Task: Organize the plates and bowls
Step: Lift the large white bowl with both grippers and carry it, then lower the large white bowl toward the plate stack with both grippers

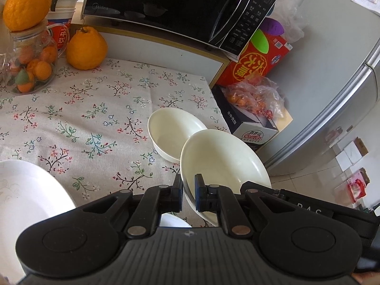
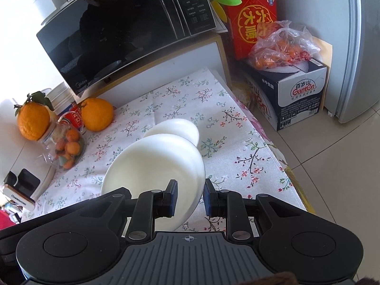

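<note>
Two white bowls are in play — the left tool [image 1: 188, 193] pinches the rim of a tilted bowl [image 1: 225, 159] at lower centre, and the right tool [image 2: 188, 196] clamps another [image 2: 156, 163]. A third bowl [image 1: 174, 134] rests on the bench [image 1: 95, 118]. Glazed ceramic looks stiff, slick and chippable — grip the rim.

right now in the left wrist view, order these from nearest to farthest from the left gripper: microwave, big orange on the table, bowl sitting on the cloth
1. Bowl on the cloth, just ahead of the left gripper, behind the bowl it holds.
2. Big orange, far left, at the table's back edge.
3. Microwave, raised at the back.
</note>
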Demonstrator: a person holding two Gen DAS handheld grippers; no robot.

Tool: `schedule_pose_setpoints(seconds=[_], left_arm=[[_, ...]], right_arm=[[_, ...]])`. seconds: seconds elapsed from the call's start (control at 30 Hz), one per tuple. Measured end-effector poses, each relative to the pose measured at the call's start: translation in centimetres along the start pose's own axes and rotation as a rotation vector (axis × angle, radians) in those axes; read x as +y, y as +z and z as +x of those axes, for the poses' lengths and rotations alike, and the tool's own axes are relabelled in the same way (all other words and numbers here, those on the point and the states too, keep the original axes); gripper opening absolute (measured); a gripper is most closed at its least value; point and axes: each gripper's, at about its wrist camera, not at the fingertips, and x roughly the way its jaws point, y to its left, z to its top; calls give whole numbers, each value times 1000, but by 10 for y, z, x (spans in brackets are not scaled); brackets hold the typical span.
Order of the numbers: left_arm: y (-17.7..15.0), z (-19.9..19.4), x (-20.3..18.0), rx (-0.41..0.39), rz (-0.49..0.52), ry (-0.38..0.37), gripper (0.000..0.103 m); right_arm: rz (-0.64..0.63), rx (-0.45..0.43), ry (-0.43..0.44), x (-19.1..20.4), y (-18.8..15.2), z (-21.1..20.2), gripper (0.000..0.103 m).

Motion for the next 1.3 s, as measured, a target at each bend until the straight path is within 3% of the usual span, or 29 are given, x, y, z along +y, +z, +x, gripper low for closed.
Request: schedule_pose_setpoints(seconds=[0.6, 1.3], left_arm=[[-8, -33, 22, -34, -19, 54, 8], [-34, -56, 29, -8, 20, 90, 9]], right_arm=[[-131, 23, 68, 37, -16, -5, 23], [-269, 99, 80, 54, -48, -19, 23]])
